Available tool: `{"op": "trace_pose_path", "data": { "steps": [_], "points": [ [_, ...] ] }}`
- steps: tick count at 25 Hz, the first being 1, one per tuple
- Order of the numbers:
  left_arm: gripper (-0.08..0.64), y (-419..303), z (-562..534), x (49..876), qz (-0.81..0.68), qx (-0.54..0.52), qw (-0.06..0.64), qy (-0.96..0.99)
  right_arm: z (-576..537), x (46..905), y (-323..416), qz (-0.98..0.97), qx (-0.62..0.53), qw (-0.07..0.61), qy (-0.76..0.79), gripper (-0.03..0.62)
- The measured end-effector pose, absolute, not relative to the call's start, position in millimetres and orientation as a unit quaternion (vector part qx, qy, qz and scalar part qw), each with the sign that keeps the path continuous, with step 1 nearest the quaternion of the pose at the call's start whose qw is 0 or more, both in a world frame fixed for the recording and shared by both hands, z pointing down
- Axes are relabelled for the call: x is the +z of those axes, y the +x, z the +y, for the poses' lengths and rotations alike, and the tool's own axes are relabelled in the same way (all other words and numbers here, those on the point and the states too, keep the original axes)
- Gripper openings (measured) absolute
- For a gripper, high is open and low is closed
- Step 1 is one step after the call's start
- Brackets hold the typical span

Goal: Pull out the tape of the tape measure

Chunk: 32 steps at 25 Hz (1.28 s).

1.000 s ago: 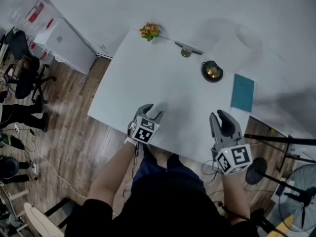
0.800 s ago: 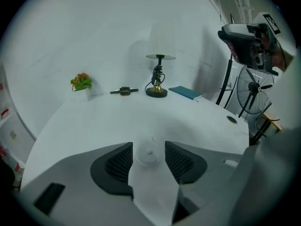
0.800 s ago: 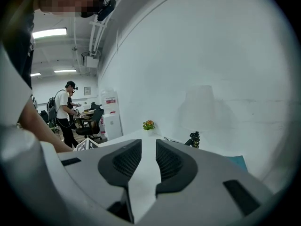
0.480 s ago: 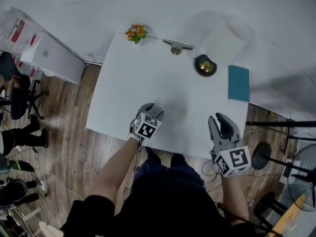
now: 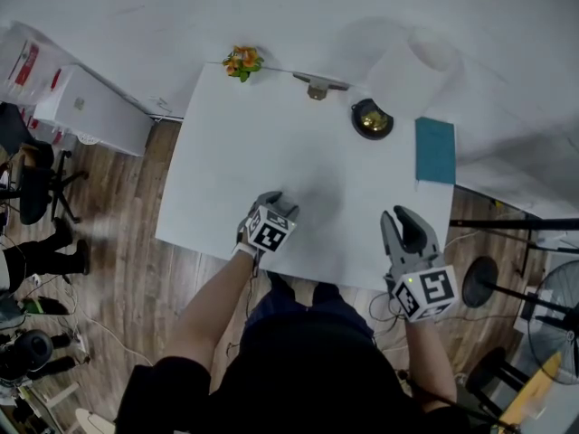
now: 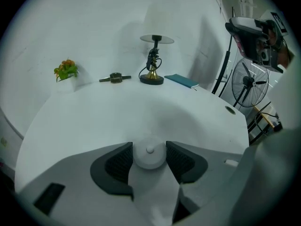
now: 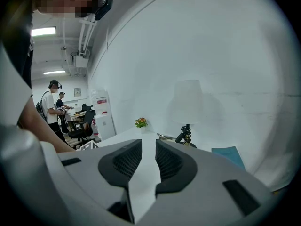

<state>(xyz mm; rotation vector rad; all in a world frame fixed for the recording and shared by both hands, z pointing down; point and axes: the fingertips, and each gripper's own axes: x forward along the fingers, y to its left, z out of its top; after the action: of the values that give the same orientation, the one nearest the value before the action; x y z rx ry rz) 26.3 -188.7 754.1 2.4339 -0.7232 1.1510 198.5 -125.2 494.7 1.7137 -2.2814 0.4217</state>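
A small round white tape measure [image 6: 149,155] with a centre button sits between the dark pads of my left gripper [image 6: 149,152]. Both pads touch its sides while the jaws are opening. In the head view the left gripper [image 5: 274,202] is low over the near part of the white table [image 5: 271,143], and it hides the tape measure there. My right gripper [image 5: 405,221] hovers at the table's near right edge. In the right gripper view its jaws [image 7: 148,157] stand a narrow gap apart with nothing between them.
Along the table's far edge stand a small potted plant [image 5: 241,61], a metal fitting [image 5: 318,85], a lamp with a dark base [image 5: 372,120] and a teal book [image 5: 435,150]. A white cabinet [image 5: 90,107] stands on the left, and stands and a fan [image 5: 552,319] on the right.
The head view has shifted, so the table sits further left in the picture. The left gripper has tipped forward and its fingers show less. The right gripper has hardly moved.
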Motion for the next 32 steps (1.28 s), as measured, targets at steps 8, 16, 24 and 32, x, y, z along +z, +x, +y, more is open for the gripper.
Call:
{"op": "trace_pose_path", "data": {
  "steps": [8, 16, 24, 32],
  "points": [
    [0.215, 20.0, -183.3, 744.6, -0.254, 0.411, 0.158, 0.861, -130.6, 493.3, 189.8, -0.799, 0.144, 0.131, 0.569, 0.091],
    [0.215, -4.4, -188.8, 686.1, -0.303, 0.36, 0.088, 0.878, -133.9, 491.2, 168.9, -0.822, 0.139, 0.124, 0.538, 0.081],
    [0.215, -32.0, -190.8, 590.1, -0.362, 0.298, -0.025, 0.883, -139.2, 475.4, 134.0, -0.852, 0.143, 0.102, 0.493, 0.084],
    [0.215, -25.9, -176.7, 485.0, -0.369, 0.265, -0.207, 0.867, -146.3, 427.4, 87.7, -0.892, 0.196, 0.012, 0.407, 0.098]
  ]
}}
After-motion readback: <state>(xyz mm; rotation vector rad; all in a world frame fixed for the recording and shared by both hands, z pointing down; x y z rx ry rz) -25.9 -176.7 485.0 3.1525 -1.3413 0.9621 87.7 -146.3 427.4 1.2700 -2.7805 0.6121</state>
